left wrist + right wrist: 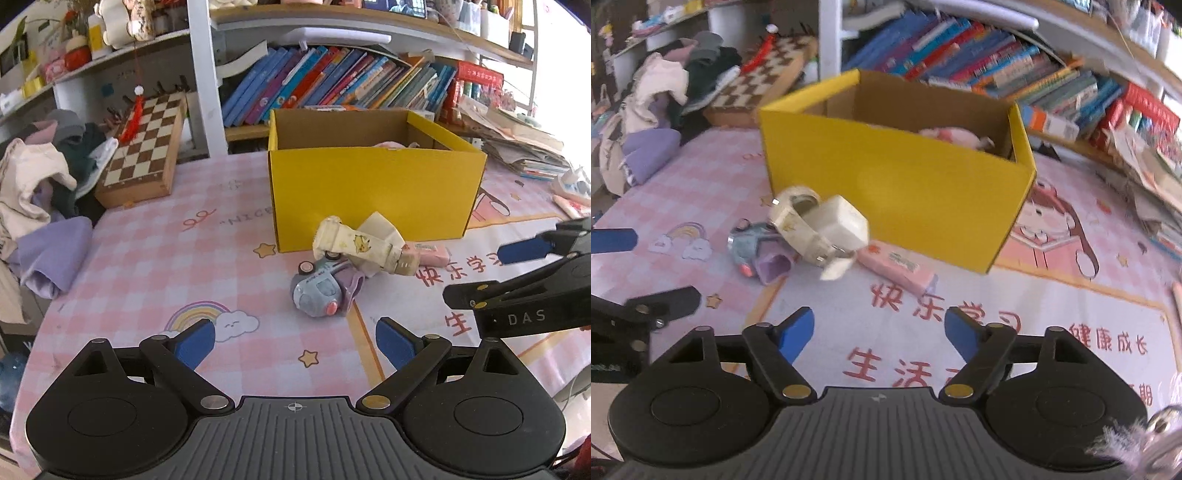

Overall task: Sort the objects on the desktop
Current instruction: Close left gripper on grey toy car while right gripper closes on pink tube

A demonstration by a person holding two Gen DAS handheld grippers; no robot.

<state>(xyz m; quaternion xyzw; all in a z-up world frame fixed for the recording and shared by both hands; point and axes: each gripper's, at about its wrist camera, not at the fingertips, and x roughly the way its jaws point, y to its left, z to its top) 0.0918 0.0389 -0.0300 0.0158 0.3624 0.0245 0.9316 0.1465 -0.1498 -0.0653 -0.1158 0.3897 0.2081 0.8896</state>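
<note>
A yellow cardboard box (373, 192) (897, 184) stands open on the pink checked tablecloth, with a pink soft thing (945, 134) inside. In front of it lie a cream watch with its white case (364, 245) (820, 221), a blue-grey toy car (319, 290) (753, 245) and a pink eraser (426, 254) (897, 267). My left gripper (295, 343) is open and empty, just short of the toy car. My right gripper (879, 334) is open and empty, short of the eraser; it shows at the right of the left wrist view (517, 266).
A chessboard box (144, 151) and a pile of clothes (44, 184) sit at the left. A row of books (332, 85) fills the shelf behind the box. Stacked papers (517, 144) lie at the right.
</note>
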